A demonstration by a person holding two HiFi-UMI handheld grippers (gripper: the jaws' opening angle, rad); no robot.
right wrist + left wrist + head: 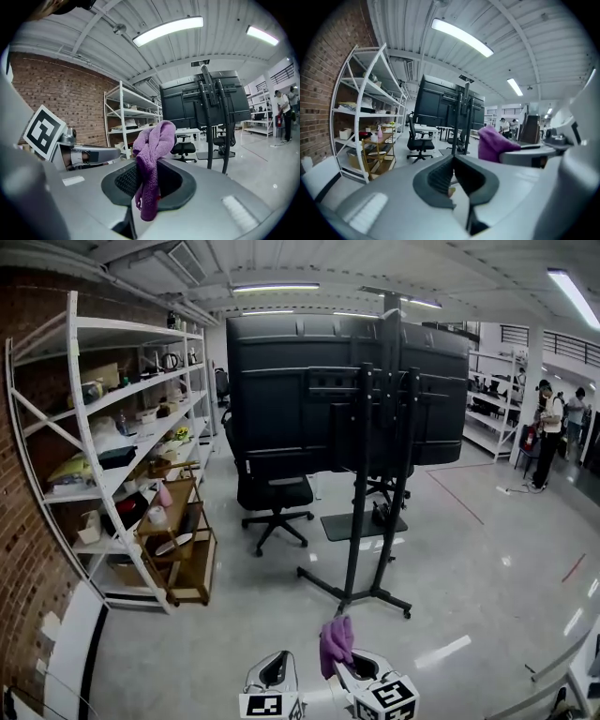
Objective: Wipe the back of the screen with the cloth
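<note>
A large black screen (347, 395) stands on a wheeled black stand (356, 592) with its back toward me; it also shows far off as the screen (440, 103) and the screen (204, 101) in the gripper views. My right gripper (347, 667) at the bottom edge is shut on a purple cloth (336, 643), which sticks up from the jaws and hangs down between them as the cloth (152, 164). My left gripper (275, 673) sits beside it, shut and empty. Both are well short of the screen.
White shelving (122, 446) with boxes and bottles lines the brick wall on the left, with a wooden cart (183, 540) in front. A black office chair (272, 498) stands under the screen. People (551, 432) stand at the far right. Glossy grey floor (234, 634) stretches ahead.
</note>
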